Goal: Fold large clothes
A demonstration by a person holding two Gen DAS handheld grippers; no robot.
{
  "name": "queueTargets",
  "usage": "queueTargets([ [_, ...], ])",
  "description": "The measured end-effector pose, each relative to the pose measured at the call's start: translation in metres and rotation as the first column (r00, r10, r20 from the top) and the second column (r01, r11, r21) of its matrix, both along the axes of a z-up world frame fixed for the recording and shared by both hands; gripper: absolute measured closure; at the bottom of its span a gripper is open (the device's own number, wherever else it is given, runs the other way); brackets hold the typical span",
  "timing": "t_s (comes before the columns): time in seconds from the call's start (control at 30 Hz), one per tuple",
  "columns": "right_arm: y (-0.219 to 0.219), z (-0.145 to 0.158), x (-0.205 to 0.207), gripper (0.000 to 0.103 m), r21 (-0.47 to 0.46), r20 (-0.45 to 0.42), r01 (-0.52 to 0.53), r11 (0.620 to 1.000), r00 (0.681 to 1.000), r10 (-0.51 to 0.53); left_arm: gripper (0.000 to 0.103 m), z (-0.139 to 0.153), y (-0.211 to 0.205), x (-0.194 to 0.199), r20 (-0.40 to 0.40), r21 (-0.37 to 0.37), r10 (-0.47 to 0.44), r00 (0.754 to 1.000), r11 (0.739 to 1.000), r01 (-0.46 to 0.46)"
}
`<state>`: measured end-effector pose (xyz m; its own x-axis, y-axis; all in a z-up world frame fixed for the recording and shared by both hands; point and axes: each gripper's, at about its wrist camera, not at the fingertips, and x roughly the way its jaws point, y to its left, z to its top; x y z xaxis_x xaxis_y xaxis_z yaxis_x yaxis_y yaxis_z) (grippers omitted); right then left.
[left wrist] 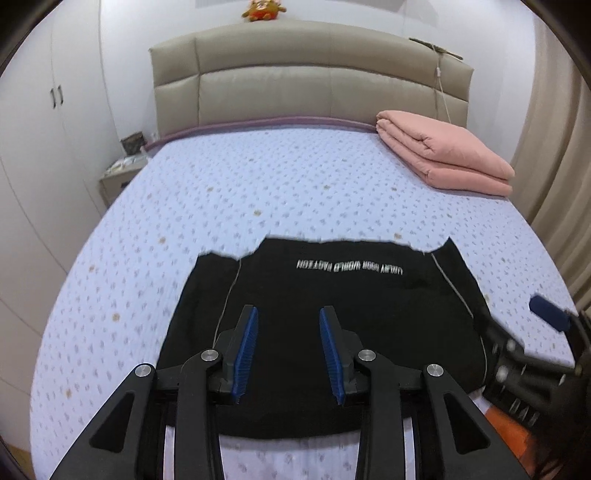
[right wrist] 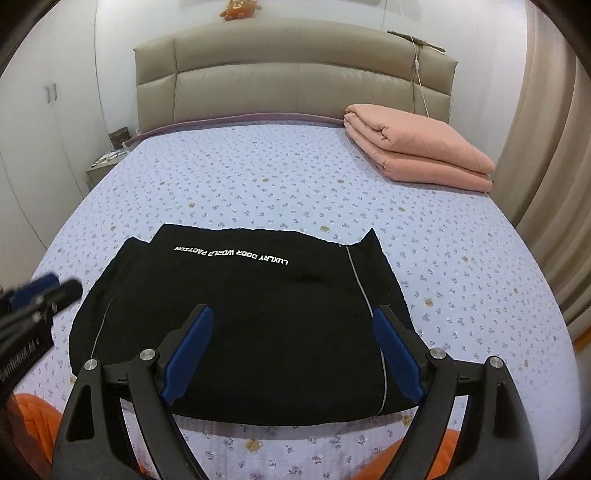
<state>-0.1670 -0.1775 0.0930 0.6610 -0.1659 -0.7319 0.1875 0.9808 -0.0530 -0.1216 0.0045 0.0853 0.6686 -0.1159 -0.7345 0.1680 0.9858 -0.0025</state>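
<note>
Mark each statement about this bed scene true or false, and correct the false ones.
1. The black garment lies folded on the bed. True.
2. The right tongs grip the garment. False: they stand open above it, with nothing between the pads.
3. A folded pink blanket lies near the headboard. True.
4. The white lettering on the garment reads right way up. False: it appears upside down from here.
5. A plush toy sits above the headboard. True.
6. The left tongs hold the blanket. False: they are open and empty over the garment.

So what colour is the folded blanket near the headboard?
Salmon pink; the folded blanket shows best in the right wrist view.
</note>
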Motion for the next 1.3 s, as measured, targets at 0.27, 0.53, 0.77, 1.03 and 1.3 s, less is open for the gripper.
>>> queueTargets([
  [0.27, -0.021, -0.019, 0.017, 0.014, 0.017, -0.013, 0.052, 0.999, 0.999, -0.052, 0.066, -0.004, -0.03, 0.032, 0.017, 0.018, -0.014, 1.0, 1.0, 0.013],
  [0.53, -0.031, -0.05, 0.034, 0.014, 0.002, -0.047, 0.075, 0.997, 0.996, -0.075, 0.066, -0.051, -0.024, 0.049, 0.024, -0.006, -0.003, 1.0, 1.0, 0.003],
  [0.77, -0.033, -0.061, 0.043, 0.014, -0.005, -0.054, 0.079, 0.997, 0.995, -0.079, 0.066, -0.08, -0.016, 0.063, -0.03, 0.033, 0.035, 0.999, 0.999, -0.034],
  [1.03, -0.028, -0.066, 0.043, 0.014, -0.007, -0.057, 0.065, 0.998, 0.996, -0.065, 0.066, -0.072, -0.009, 0.056, 0.018, 0.037, 0.057, 0.998, 0.998, -0.058],
  [1.3, -0.023, -0.07, 0.042, 0.014, -0.008, -0.066, 0.064, 0.998, 0.996, -0.064, 0.066, -0.075, -0.004, 0.056, 0.007, 0.033, 0.068, 0.998, 0.997, -0.068],
])
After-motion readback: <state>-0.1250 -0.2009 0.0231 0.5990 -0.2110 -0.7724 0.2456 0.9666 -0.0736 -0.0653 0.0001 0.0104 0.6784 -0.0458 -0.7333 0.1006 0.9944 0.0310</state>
